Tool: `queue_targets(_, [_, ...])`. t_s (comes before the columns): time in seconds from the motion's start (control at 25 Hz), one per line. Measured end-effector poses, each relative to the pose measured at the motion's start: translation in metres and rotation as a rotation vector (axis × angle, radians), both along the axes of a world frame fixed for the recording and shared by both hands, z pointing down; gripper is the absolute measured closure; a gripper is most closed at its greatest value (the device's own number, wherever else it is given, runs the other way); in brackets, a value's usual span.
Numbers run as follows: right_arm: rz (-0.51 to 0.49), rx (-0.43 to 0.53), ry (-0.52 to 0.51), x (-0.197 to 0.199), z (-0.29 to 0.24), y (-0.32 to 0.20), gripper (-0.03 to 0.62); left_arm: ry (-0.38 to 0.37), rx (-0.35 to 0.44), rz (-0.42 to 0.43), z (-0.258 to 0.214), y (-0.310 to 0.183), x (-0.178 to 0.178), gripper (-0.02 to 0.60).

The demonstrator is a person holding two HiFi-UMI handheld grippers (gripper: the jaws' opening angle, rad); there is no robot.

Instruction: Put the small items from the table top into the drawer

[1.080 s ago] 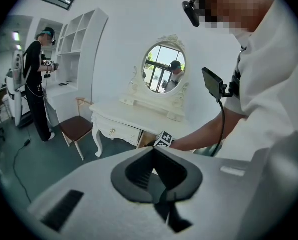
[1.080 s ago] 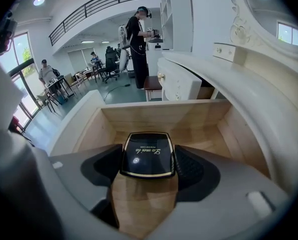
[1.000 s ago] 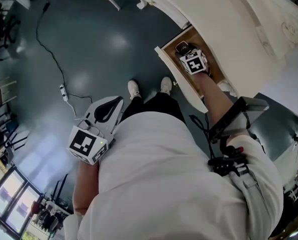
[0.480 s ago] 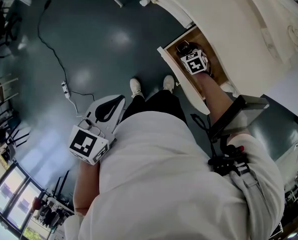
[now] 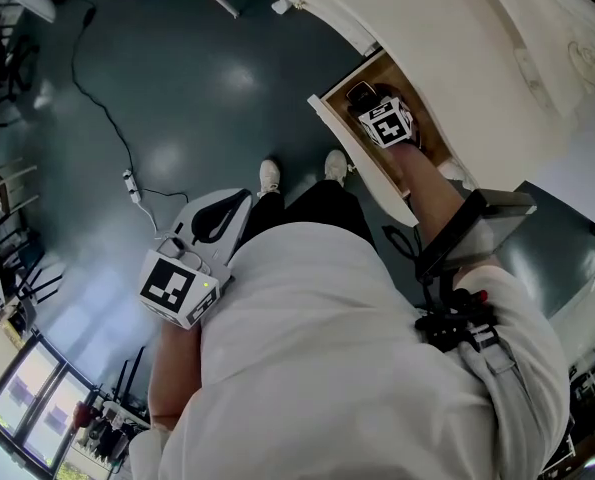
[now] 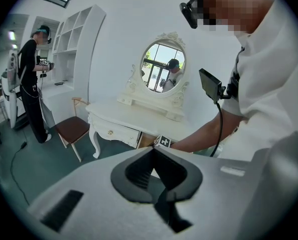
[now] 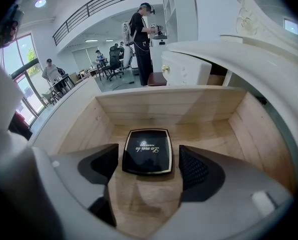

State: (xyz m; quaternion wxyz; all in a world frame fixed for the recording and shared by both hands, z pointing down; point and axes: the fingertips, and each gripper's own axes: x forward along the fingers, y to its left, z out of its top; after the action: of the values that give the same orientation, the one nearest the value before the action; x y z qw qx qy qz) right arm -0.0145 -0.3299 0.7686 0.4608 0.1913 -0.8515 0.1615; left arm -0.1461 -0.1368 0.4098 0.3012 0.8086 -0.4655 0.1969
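Black powder compact (image 7: pixel 146 151) with a gold-edged lid lies flat on the wooden floor of the open drawer (image 7: pixel 164 104), towards the middle and clear of the side walls. The right gripper (image 7: pixel 149 160) reaches down into that drawer. Its jaws are opening and stand one on each side of the compact, and a narrow gap shows between each pad and the case, so nothing is clamped. In the head view the right gripper (image 5: pixel 377 113) sits inside the pulled-out drawer (image 5: pixel 432 133) of the white dressing table (image 5: pixel 457 28), with the person's bare forearm stretched over the drawer front. The left gripper (image 5: pixel 212 223) hangs low by the person's left side above the dark floor. In the left gripper view its jaws are together with nothing between them.
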Motion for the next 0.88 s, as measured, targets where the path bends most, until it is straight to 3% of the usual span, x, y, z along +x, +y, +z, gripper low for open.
queue_targets(0.2, [0.003,0.018,-0.002,0.005,-0.018,0.007,0.237,0.019,0.029,0.067,-0.002,-0.001,0.001,0.581])
queue_targets(0.4, [0.033,0.048,0.013,0.021,-0.045,0.017,0.299,0.044,0.073,0.152,-0.011,-0.005,0.004,0.581])
queue_targets(0.52, [0.079,0.077,0.027,0.032,-0.064,0.023,0.384,0.062,0.096,0.202,-0.015,-0.004,0.004,0.581])
queue_targets(0.72, [0.166,0.15,0.054,0.042,-0.102,0.041,0.578,0.091,0.129,0.273,-0.023,0.01,-0.009,0.58])
queue_targets(0.88, [0.209,0.159,0.075,0.044,-0.123,0.071,0.592,0.115,0.151,0.316,-0.024,0.025,-0.023,0.581])
